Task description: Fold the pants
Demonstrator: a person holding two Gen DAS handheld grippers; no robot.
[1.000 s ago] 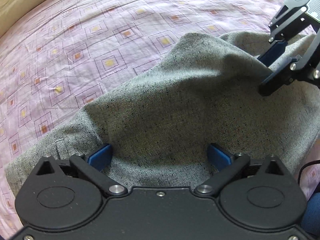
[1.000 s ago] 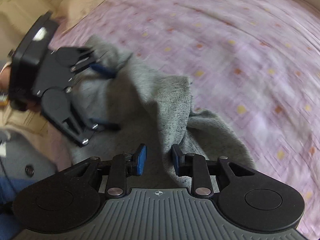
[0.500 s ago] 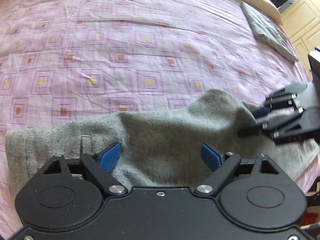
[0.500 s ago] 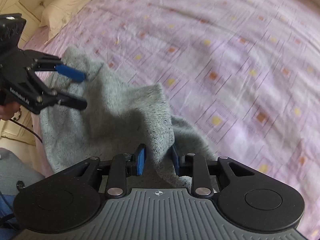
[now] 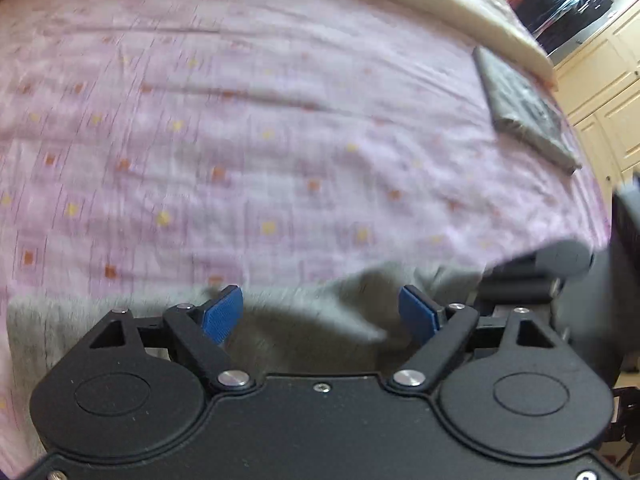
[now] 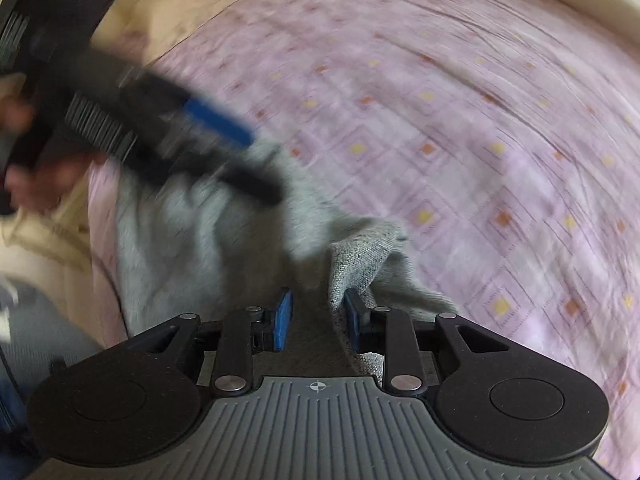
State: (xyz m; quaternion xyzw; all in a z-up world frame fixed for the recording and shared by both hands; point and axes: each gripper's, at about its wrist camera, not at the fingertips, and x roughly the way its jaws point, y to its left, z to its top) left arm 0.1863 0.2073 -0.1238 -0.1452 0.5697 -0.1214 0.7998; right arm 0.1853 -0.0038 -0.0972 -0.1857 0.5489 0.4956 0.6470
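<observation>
The grey pants [image 5: 320, 320] lie crumpled at the near edge of the bed [image 5: 280, 140], on its pink patterned sheet. The left tool [image 5: 320, 312] hangs over them, its jaws wide apart after narrowing a little, nothing pinched. Farther right, the right tool [image 6: 316, 316] clamps a raised fold of the pants. A folded dark cloth [image 5: 524, 108] lies well apart.

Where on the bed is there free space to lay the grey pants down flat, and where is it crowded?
The pink bedsheet is bare between the grey pants at the near edge and the cream border at the far side. On the right, a dark folded cloth takes the far corner. It is crowded near the pants, where the left claw and right claw work.
</observation>
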